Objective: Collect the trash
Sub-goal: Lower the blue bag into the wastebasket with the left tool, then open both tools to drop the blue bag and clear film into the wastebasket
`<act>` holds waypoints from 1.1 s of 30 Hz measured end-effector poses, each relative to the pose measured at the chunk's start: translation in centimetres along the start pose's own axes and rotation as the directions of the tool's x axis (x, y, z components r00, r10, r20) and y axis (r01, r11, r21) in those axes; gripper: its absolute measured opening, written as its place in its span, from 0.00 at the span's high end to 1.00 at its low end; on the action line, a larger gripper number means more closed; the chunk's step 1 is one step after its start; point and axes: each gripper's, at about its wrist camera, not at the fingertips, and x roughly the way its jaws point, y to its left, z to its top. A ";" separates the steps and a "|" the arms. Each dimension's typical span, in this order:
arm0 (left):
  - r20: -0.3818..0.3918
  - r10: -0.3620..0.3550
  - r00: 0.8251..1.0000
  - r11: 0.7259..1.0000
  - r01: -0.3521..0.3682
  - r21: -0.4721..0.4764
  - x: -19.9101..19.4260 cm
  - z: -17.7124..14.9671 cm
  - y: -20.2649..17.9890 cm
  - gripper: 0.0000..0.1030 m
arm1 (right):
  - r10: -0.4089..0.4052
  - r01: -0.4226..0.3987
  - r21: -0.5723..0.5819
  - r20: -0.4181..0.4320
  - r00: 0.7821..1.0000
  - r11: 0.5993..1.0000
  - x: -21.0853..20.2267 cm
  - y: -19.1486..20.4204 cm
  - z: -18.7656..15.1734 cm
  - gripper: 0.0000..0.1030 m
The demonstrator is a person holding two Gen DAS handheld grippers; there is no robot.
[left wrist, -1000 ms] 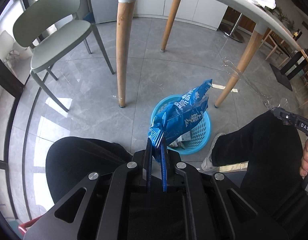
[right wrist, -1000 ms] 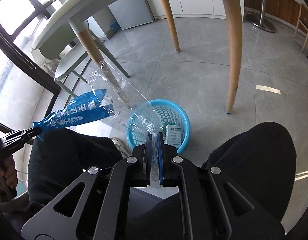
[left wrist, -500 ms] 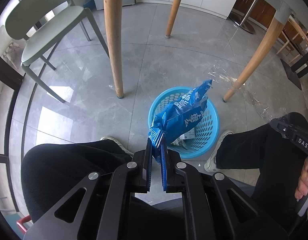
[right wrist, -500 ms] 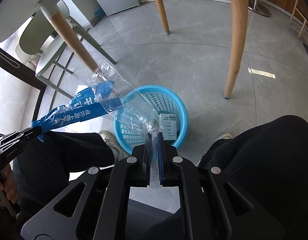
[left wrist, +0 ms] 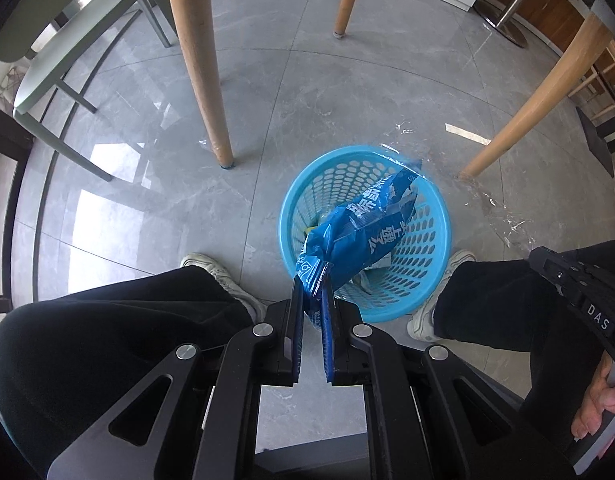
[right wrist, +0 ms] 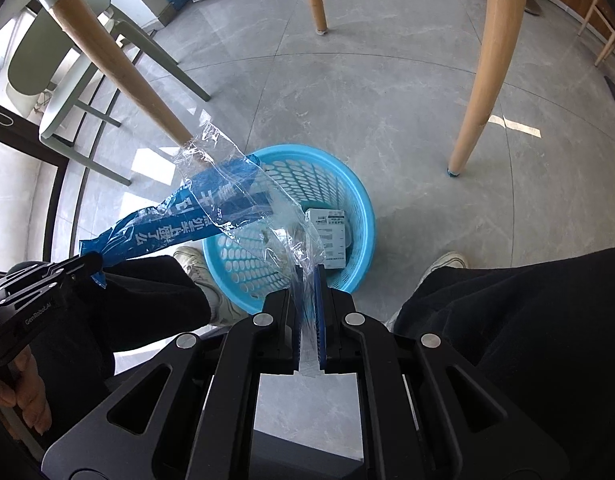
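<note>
My left gripper [left wrist: 311, 280] is shut on the end of a blue snack bag [left wrist: 367, 224], which hangs over the round blue basket [left wrist: 435, 220] on the floor. The bag also shows in the right wrist view [right wrist: 179, 224], held by the left gripper [right wrist: 87, 262] at the left. My right gripper [right wrist: 306, 276] is shut on a clear plastic wrapper [right wrist: 243, 184] that stretches up and left over the basket [right wrist: 359, 204]. A white carton [right wrist: 331, 236] lies inside the basket.
Wooden table legs stand beside the basket [left wrist: 199, 64] [left wrist: 535, 100] [right wrist: 483, 64]. A pale green chair [left wrist: 67, 52] stands at the left. The person's black-trousered legs [left wrist: 107, 340] and white shoes [left wrist: 447, 264] flank the basket on the grey tiled floor.
Both grippers have lowered towards the basket. The blue bag and the clear wrapper now hang right over its opening, and the tabletop has left the views.
</note>
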 end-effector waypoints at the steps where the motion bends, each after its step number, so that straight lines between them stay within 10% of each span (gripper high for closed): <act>1: -0.008 -0.001 1.000 1.000 0.001 0.002 0.4 0.1 -0.2 0.93 | -0.007 0.007 -0.001 -0.009 1.000 1.000 0.7 0.0 0.3 0.95; 25: -0.168 0.067 0.983 0.997 -0.061 0.041 9.5 3.4 -1.7 0.91 | -0.067 0.077 0.047 -0.198 0.978 0.996 11.8 -0.4 2.4 0.94; 29: -0.144 0.047 0.988 0.997 -0.038 0.064 9.4 3.8 -2.3 0.65 | 0.001 0.016 0.080 -0.210 0.978 0.997 12.7 -0.2 2.6 0.66; 33: -0.141 0.019 0.990 0.999 -0.013 0.047 9.1 3.8 -2.1 0.63 | 0.012 0.006 0.078 -0.229 0.973 0.997 13.3 -0.1 2.5 0.62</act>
